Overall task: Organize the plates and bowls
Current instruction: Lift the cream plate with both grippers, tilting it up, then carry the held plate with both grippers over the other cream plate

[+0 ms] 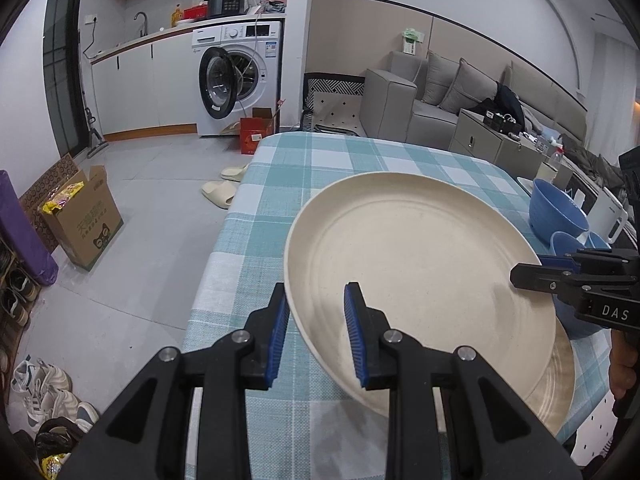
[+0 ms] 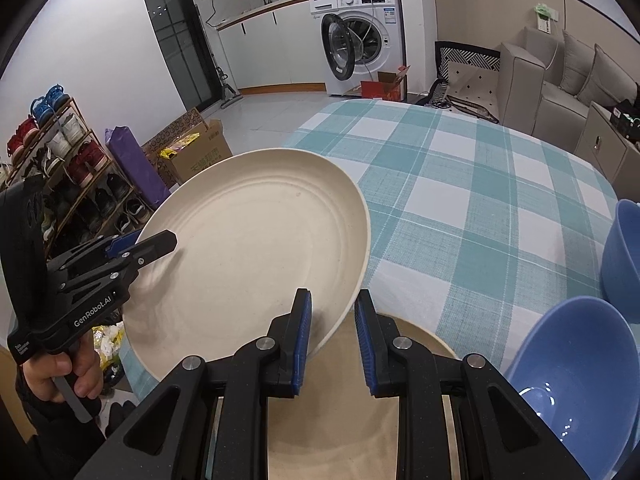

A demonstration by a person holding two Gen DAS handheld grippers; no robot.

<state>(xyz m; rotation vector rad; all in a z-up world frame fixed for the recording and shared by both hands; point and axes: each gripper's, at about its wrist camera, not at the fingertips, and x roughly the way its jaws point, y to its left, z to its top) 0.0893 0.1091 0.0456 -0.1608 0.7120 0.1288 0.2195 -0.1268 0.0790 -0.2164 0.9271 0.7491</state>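
Lower plate (image 2: pixel 352 420) mostly hidden; blue bowl (image 2: pixel 576 384) cut off at edge.

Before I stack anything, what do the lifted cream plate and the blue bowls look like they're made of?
Cream plate: matte, faintly speckled, with moulded rings and a thin rim; probably wheat-straw or bamboo-fibre plastic, not glazed ceramic. Blue bowls: smooth, evenly coloured, with a soft highlight inside; likely plastic or melamine. Neither can be settled by look alone.

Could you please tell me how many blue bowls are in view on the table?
3. A large blue bowl stands farthest back, a smaller one in front of it, and a third peeks out beside it. More may be hidden behind the right gripper.
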